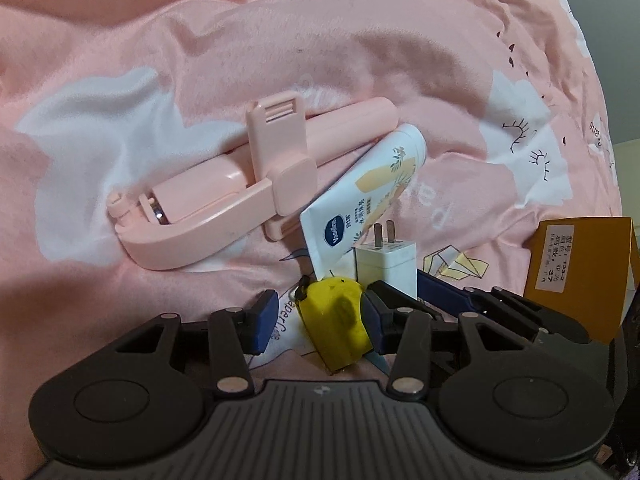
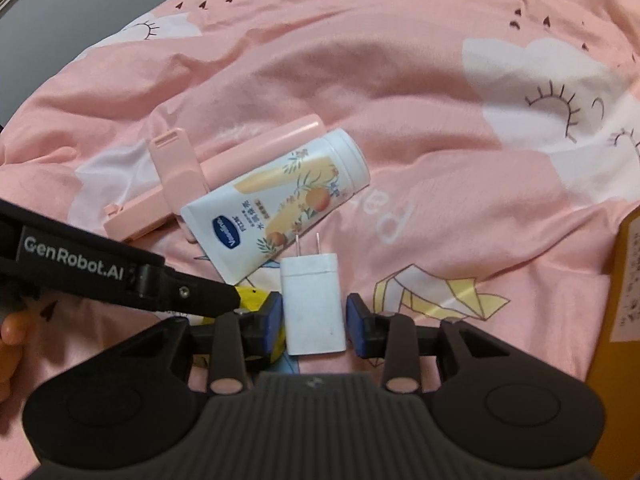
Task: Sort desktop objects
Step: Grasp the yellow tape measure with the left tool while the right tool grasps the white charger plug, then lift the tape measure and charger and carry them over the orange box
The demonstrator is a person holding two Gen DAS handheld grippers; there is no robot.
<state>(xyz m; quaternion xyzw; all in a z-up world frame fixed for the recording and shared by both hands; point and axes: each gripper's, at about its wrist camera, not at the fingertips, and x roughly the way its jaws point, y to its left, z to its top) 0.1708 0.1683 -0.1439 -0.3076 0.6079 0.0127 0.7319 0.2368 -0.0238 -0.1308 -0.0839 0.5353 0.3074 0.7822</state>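
Pink bedsheet [image 2: 400, 120]; orange box [image 1: 580, 276] at edge, contents unseen

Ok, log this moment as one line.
left hand-held gripper: open around yellow toy | right hand-held gripper: open around white charger | surface: pink bedsheet

On the bedsheet [image 2: 400, 80], the tube [image 2: 276, 208] lies between selfie stick [image 2: 176, 176] and charger [image 2: 314, 304].
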